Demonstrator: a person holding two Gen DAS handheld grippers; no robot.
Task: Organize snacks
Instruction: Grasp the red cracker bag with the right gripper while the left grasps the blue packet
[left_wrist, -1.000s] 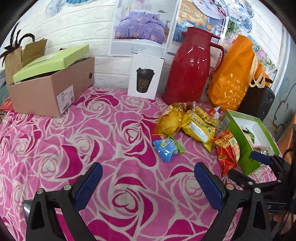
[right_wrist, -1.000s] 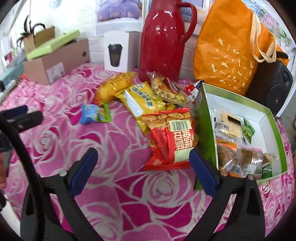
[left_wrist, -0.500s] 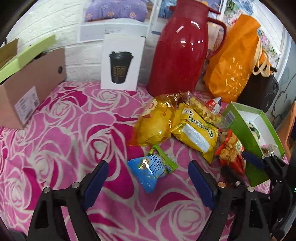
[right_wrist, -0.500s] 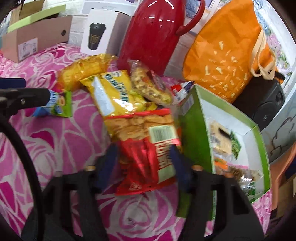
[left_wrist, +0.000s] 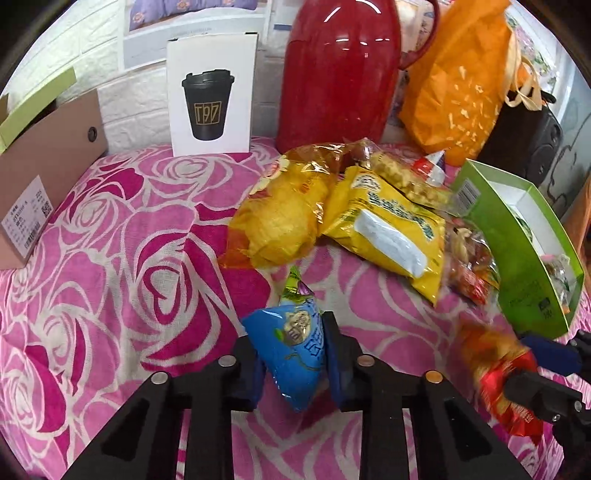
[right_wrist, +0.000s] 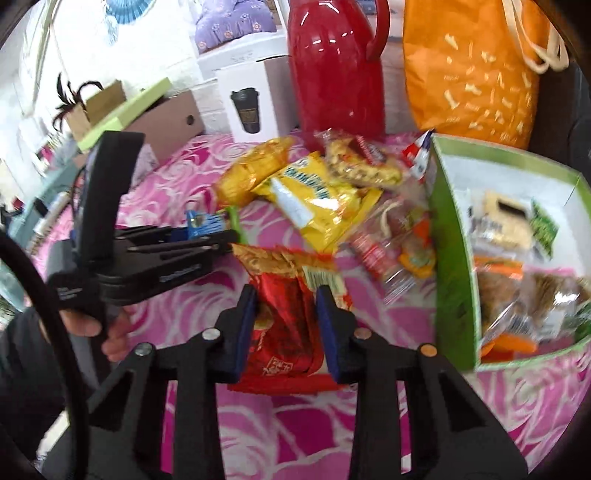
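Two grippers, two packets at once! The left gripper (left_wrist: 293, 354) has its blue pads closing on the small blue snack packet (left_wrist: 291, 343), the packet pinched between them with its green tail pointing up over the pink rose cloth (left_wrist: 110, 258). The right gripper (right_wrist: 284, 328) is clamped tight on the red snack bag (right_wrist: 288, 325), pads pressing both sides and crumpling it just above the cloth. Ahead of them the pile sits waiting: an orange-yellow chip bag (left_wrist: 284, 218), a yellow packet (left_wrist: 388, 236) leaning against it, and a clear bag of nuts (left_wrist: 406, 181) behind. Just to the right stands the green box (right_wrist: 452, 258), open, already holding several wrapped snacks. Behind it all, a red jug (left_wrist: 340, 70) and an orange tote (left_wrist: 458, 85) stand against the wall.
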